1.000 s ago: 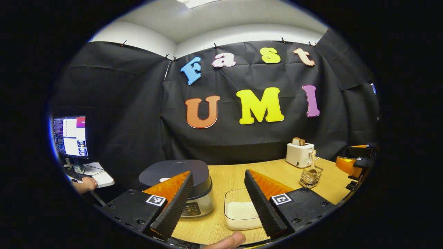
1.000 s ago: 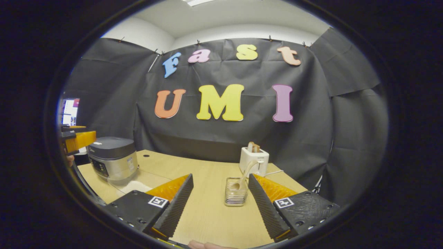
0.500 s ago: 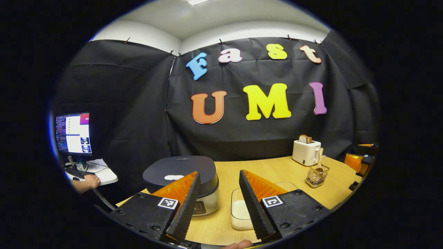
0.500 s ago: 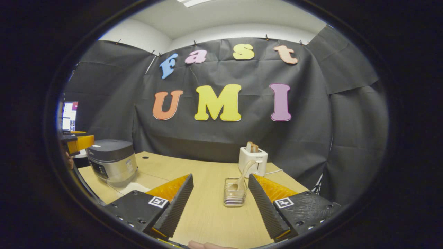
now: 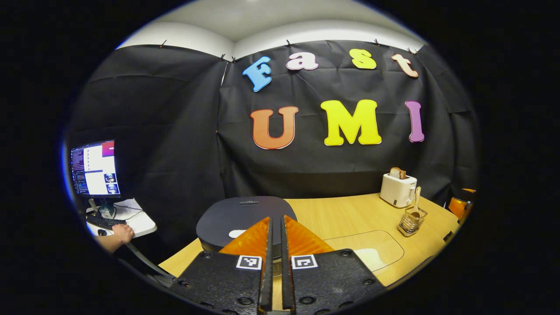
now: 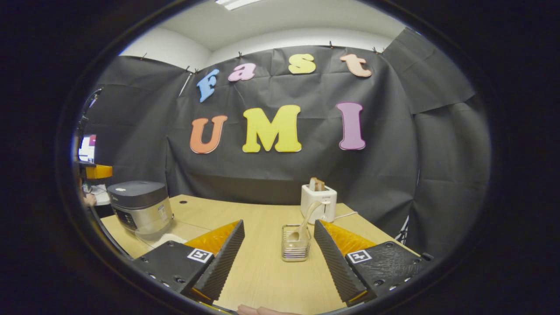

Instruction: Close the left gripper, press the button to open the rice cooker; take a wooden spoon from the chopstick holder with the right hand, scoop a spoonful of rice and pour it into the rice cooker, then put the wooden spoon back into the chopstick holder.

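We are lining up the left tool (image 5: pixel 274 227) over the cooker (image 5: pixel 245 216), whose lid is down. The risk, as we judge it: the paired tips are narrow, so if we are coming in off-centre they could slide off the button or hit the panel keys, and the lid would stay latched. Pushing hard could also shove the cooker across the worktop (image 5: pixel 350 214) toward the rice tray (image 5: pixel 372 251).

The left tool is clenched on nothing, fingers nearly meeting, touching no object. The right tool (image 6: pixel 278 249) is hanging released and empty, with the holder (image 6: pixel 295 249) and its spoon (image 6: pixel 306 221) standing between its fingers, farther off.
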